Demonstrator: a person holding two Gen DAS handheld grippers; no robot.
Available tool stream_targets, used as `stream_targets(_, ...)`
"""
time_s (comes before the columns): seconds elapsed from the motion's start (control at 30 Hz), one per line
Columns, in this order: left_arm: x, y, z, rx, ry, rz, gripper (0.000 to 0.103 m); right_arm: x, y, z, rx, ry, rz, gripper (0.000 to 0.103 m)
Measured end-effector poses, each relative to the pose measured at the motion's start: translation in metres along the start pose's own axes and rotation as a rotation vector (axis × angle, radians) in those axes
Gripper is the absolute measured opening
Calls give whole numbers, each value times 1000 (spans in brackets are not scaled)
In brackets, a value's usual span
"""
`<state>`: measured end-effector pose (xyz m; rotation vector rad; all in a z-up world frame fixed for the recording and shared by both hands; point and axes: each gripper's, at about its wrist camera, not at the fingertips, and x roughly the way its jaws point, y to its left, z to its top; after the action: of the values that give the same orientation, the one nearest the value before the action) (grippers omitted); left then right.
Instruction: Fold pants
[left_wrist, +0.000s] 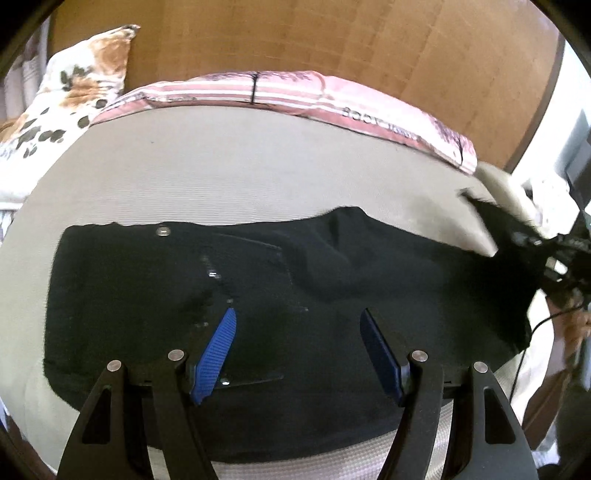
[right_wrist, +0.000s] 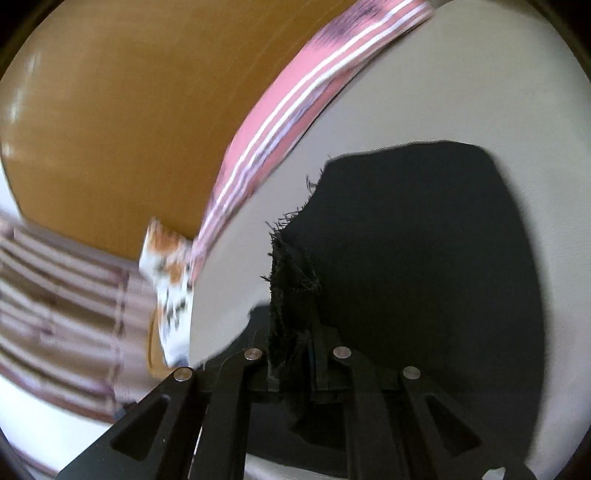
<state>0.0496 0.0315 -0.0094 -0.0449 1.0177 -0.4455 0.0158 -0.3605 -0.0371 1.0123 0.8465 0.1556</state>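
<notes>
- The black pants (left_wrist: 258, 295) lie spread on the bed (left_wrist: 221, 166) ahead of and beneath your left gripper (left_wrist: 299, 314), waistband button showing on the far edge; by my judgement the fold is only partly made.
- The leg end is lifted off the bed toward your right, so a length-wise fold looks to be under way; laying it down and smoothing remain.
- Your left jaws stand wide apart just above the cloth, gripping nothing.
- Your right gripper (right_wrist: 295, 325) has its jaws pinched narrow on the frayed hem (right_wrist: 291, 280), with the pants' dark bulk ahead of them.
</notes>
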Motion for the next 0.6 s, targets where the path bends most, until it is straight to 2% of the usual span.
stream_targets(0.13, -8, 14, -3, -43, -2, -7, 70, 58, 36, -31, -100, 145, 3, 9)
stream_targets(0.3, -10, 27, -6, -83, 10, -25, 70, 103, 65, -79, -328, 261, -130, 9)
stream_targets(0.37, -9, 29, -6, -96, 19, -38, 70, 111, 68, -92, -401, 282, -175, 10)
stream_targets(0.6, -1, 25, -2, -108, 54, -105, 70, 106, 75, -110, -540, 298, -219, 12)
